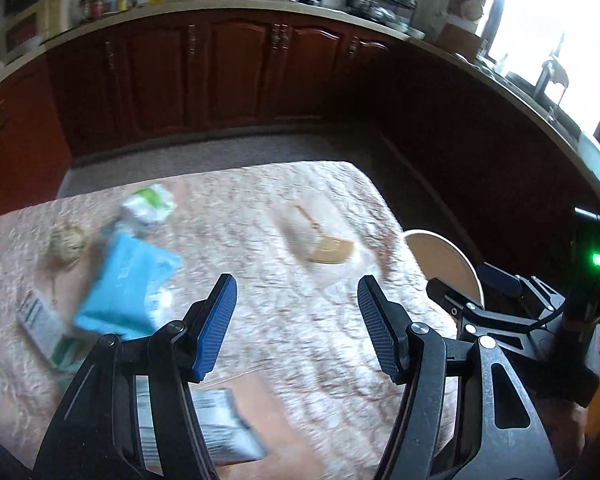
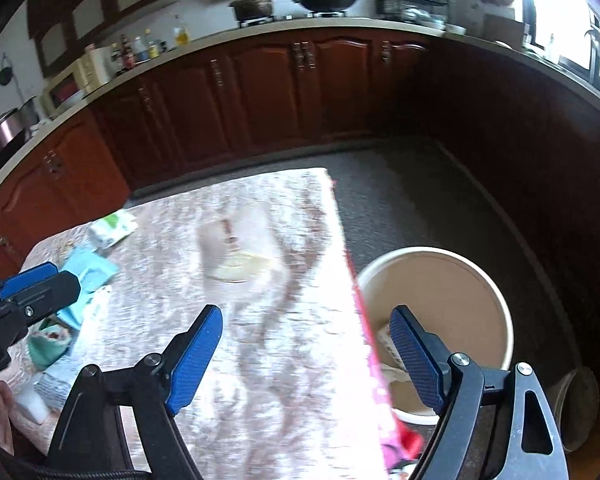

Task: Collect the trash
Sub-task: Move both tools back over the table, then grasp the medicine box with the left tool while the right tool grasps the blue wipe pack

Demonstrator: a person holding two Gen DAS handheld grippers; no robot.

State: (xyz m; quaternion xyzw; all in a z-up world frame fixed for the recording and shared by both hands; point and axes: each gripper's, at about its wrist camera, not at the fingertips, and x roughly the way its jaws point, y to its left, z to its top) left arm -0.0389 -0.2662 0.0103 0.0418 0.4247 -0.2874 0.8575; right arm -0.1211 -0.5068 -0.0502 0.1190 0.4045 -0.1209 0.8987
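Trash lies on a table with a pink patterned cloth [image 1: 284, 312]. A light blue packet [image 1: 126, 284], a green-and-white wrapper [image 1: 148, 206], a crumpled tan ball [image 1: 67, 242], a white-green box [image 1: 40, 320] and a grey-white packet [image 1: 216, 428] lie at the left. A tan wedge-shaped scrap [image 1: 332, 250] lies mid-table, also in the right wrist view [image 2: 240, 266]. My left gripper [image 1: 296, 328] is open and empty above the table. My right gripper [image 2: 306, 354] is open and empty over the table's right edge, beside a tan round bin [image 2: 460, 284] holding some paper.
The bin [image 1: 444, 260] stands on the floor right of the table. Dark red kitchen cabinets [image 1: 236, 68] run along the back and right under a countertop with pots and bottles. The left gripper shows at the left of the right wrist view [image 2: 24, 292].
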